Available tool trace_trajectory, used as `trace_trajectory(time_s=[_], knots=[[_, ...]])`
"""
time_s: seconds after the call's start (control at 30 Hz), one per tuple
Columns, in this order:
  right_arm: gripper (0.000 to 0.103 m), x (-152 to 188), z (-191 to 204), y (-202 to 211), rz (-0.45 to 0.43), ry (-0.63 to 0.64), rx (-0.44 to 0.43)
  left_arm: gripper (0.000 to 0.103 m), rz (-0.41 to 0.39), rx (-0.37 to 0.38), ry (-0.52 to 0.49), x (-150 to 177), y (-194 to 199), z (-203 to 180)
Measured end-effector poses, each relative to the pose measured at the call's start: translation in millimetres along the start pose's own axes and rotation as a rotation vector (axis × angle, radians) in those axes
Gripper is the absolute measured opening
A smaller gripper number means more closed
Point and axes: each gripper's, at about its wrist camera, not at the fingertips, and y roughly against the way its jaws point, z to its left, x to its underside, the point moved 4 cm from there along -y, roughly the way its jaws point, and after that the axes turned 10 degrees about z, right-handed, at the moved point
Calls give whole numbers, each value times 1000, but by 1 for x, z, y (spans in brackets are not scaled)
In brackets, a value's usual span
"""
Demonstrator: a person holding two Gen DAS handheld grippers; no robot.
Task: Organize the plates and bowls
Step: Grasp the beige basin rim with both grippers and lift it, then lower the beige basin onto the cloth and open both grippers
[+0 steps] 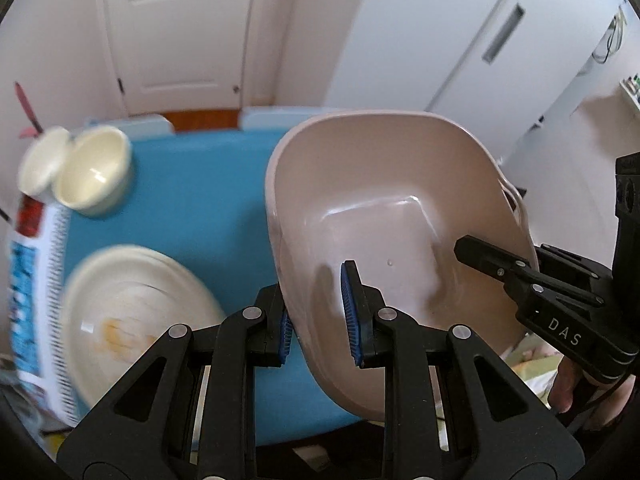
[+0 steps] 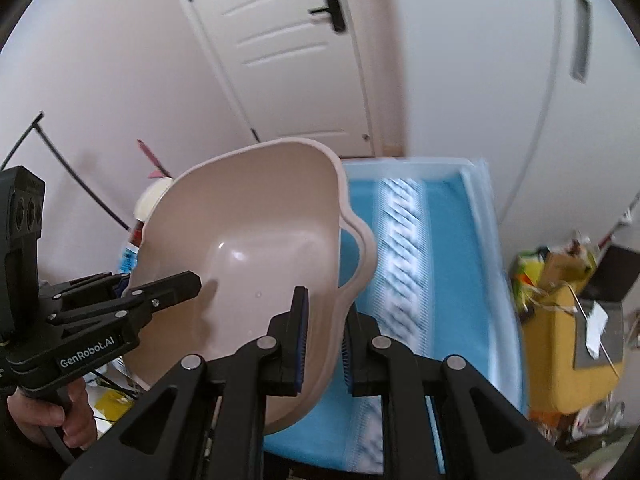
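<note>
A beige plastic basin hangs tilted above the blue mat, held from both sides. My left gripper is shut on its near-left wall, one blue pad inside and one outside. My right gripper is shut on the opposite wall of the basin, beside a handle loop. Each gripper shows in the other's view, with one finger reaching into the basin: right gripper, left gripper. A cream bowl and a small cream dish stand at the mat's far left. A stack of cream plates, the top one stained, lies nearer.
A blue-and-white patterned towel lies across the mat, which has a pale raised border. A white door and a white cabinet stand behind. A yellow box with clutter sits on the right. A hand grips the left tool.
</note>
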Motion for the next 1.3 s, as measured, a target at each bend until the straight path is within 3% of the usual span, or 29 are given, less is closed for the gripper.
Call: trace_trajectory(time_s=[0.13, 0.33, 0.77, 0.87, 0.93, 1.0, 1.03, 1.13, 1.17, 1.3], knots=[[14, 19, -43, -22, 45, -23, 18, 19, 50, 5, 1, 10, -46, -29], [14, 36, -73, -59, 67, -46, 0, 19, 79, -23, -12, 20, -92, -36], [14, 49, -92, -77, 89, -71, -47, 21, 82, -70, -31, 21, -115, -40], [14, 48, -95, -79, 98, -79, -64, 31, 100, -76, -34, 21, -118, -41], [14, 49, -95, -81, 106, -82, -71, 53, 97, -87, -48, 21, -119, -43], [14, 49, -96, -81, 108, -85, -73, 65, 82, -108, -67, 21, -117, -46], [15, 48, -96, -81, 107, -88, -76, 66, 76, -116, -79, 22, -115, -47], [36, 46, -98, -79, 91, -106, -88, 66, 83, -123, -101, 22, -115, -48], [48, 45, -99, -78, 84, -116, -96, 66, 83, -126, -104, 22, -115, -49], [51, 43, -103, -75, 74, -135, -92, 66, 85, -128, -110, 23, -111, -48]])
